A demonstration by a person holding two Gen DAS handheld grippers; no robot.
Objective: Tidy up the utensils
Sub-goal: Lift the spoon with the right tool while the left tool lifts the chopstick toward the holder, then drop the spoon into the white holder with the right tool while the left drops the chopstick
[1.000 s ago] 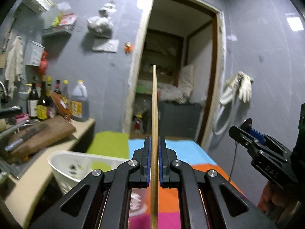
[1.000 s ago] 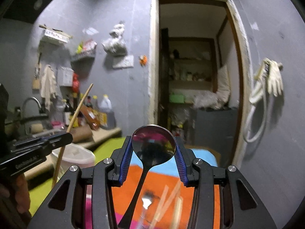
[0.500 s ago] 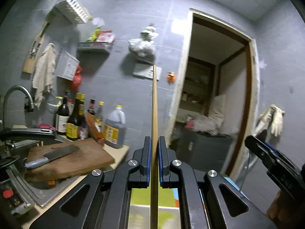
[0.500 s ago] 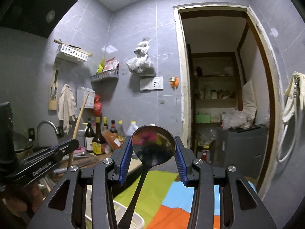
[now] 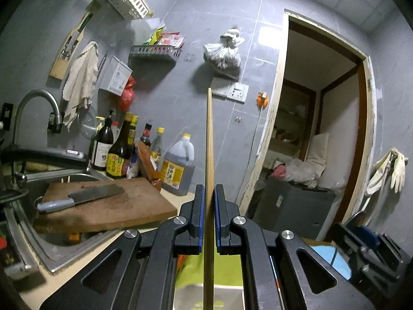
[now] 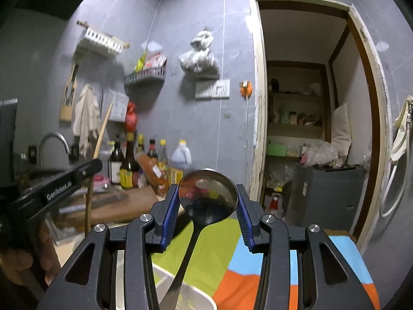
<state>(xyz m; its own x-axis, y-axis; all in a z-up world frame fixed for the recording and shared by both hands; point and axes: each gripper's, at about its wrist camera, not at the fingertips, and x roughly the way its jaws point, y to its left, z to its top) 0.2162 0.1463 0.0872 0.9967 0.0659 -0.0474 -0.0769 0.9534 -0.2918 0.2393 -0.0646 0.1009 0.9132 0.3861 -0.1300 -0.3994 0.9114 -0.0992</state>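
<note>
Carrying both upright, my left gripper [image 5: 209,219] pinched 1 chopstick [image 5: 209,142], my right gripper [image 6: 207,217] clamped the spoon [image 6: 207,193]; next, lowering them into the near white bin [image 6: 191,294].

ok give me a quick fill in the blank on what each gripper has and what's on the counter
1. The left gripper is shut on a wooden ____.
2. The right gripper holds a metal ____ by its bowl.
3. On the cutting board lies a ____.
4. The white bin sits on a colourful ____.

Missing words: chopstick; spoon; cleaver; cloth
</note>
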